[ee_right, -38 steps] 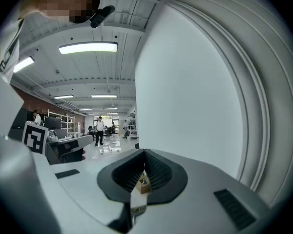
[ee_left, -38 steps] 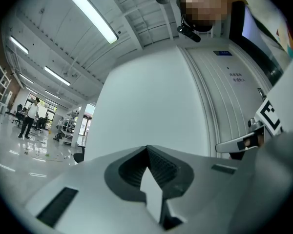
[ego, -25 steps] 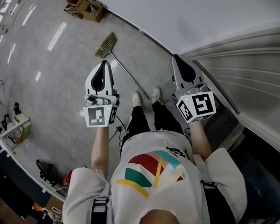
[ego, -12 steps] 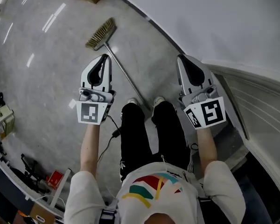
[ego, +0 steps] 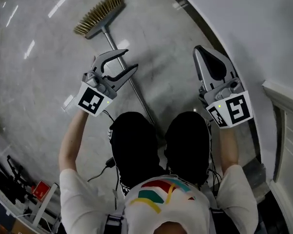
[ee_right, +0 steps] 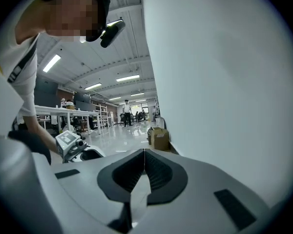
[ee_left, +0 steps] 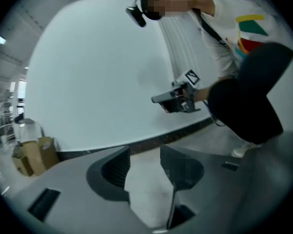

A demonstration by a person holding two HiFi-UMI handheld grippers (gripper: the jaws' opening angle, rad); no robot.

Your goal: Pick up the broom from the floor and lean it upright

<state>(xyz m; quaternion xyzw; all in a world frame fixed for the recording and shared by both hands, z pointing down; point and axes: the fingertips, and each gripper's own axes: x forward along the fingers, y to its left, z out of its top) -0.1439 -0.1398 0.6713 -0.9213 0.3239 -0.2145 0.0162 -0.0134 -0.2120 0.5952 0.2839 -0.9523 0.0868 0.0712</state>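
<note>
Left tongs (ego: 131,59) just opened wide, empty, over broom (ego: 100,13), right tongs (ego: 204,51) closed beside wall (ego: 244,28), cardboard box (ee_right: 159,138) beyond

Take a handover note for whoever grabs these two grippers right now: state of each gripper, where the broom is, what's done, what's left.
Left gripper: open, jaws have just been opening. It is poised over the handle, with only floor between its pads.
Right gripper: shut, empty, beside the white wall.
Job's thing: the long thin-handled broom with straw-coloured bristles lies flat on the grey polished floor, its handle running toward the person's feet.
Done: nothing gripped or lifted yet.
Left: close on the handle, raise the broom, lean it upright. The wall looks like the nearest support.
</note>
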